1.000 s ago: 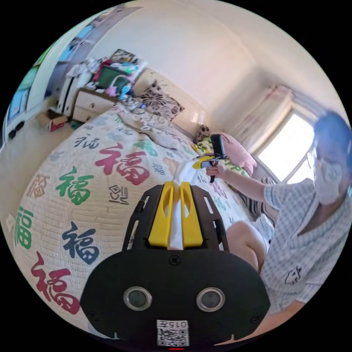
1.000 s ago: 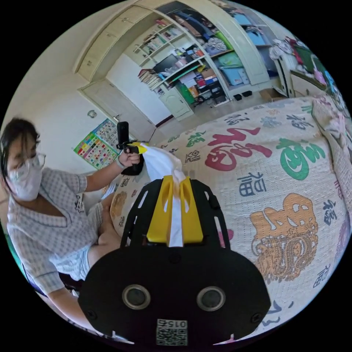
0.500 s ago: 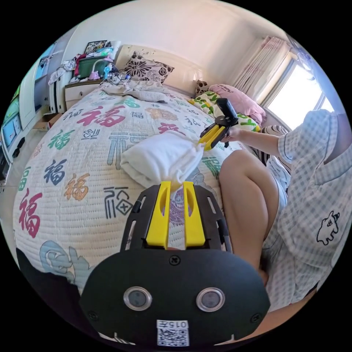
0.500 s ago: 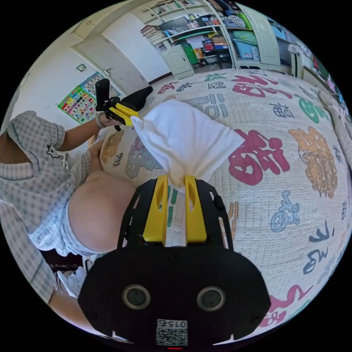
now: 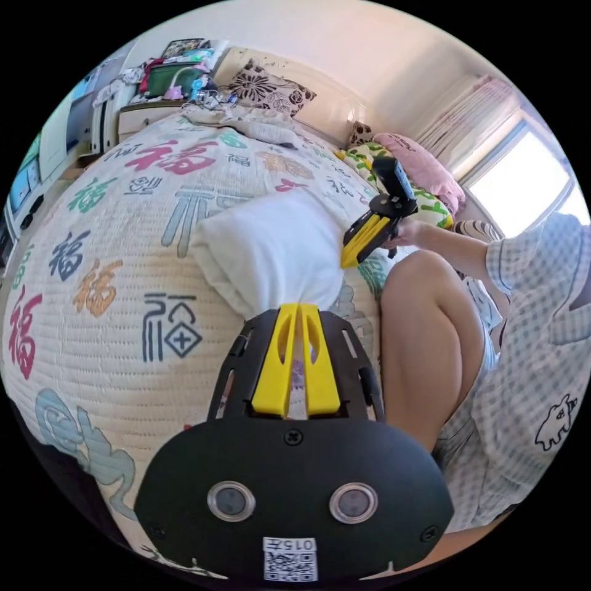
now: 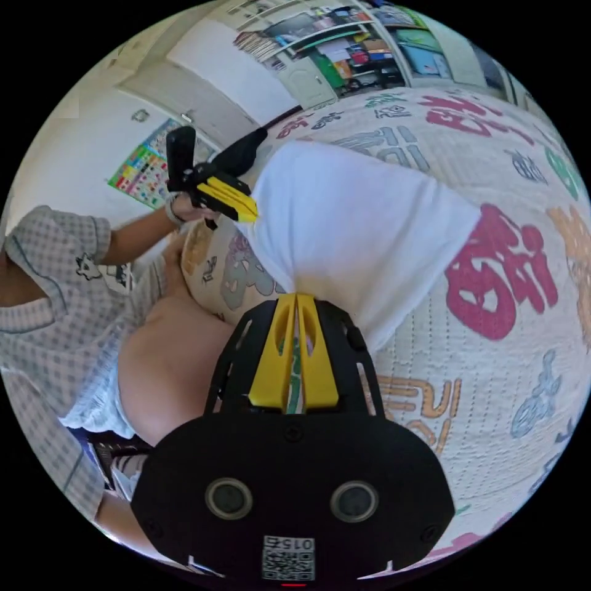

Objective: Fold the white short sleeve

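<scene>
White short sleeve (image 5: 271, 246): it lies on the bed (image 5: 111, 295) as a thick folded bundle, near the person's knee (image 5: 425, 289)
Left claw (image 5: 298, 309): jaws almost together, pinching the near corner of the cloth
Right claw (image 6: 296, 300): jaws also nearly closed on the other near corner
Handling: I judge it light, soft and limp, so it sags between holds
Where to hold: corners and hems, all layers pinched together, else the fold may slip open

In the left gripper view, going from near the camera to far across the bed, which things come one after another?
left gripper → white short sleeve → grey blanket → flower-patterned pillow.
</scene>
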{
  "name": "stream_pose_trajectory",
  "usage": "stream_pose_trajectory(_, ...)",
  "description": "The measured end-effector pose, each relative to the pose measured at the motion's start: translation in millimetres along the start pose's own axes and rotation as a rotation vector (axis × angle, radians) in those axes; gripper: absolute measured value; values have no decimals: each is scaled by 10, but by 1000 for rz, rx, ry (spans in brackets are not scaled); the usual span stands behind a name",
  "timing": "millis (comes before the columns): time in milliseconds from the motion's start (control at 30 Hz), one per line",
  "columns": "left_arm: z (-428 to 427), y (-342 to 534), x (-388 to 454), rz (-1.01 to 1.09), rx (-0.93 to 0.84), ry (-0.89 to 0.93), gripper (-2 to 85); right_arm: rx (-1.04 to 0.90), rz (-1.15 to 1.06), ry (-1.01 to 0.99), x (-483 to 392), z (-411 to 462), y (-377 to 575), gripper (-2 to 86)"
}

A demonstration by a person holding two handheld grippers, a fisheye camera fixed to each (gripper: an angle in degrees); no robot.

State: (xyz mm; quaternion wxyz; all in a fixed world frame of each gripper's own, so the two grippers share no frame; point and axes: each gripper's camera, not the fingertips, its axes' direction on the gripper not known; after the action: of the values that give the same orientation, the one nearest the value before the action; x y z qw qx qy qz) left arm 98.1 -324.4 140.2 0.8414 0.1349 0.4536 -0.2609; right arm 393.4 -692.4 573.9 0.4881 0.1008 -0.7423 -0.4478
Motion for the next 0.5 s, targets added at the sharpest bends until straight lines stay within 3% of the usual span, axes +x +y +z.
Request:
stream_pose_trajectory(133,-195,199,-130,-122,108,44,20,152,92,-34,12,-355,465,16)
stream_pose_trajectory(267,-400,375,-477,-302,263,95,95,341,217,-23,232,-695,792,77)
stream_pose_trajectory(367,-238,363,-712,-398,267,213,144,344,293,-235,520,-560,773,125)
stream_pose_trajectory(500,-32,207,-737,-377,230,313,166,306,246,-332,491,-310,549,125)
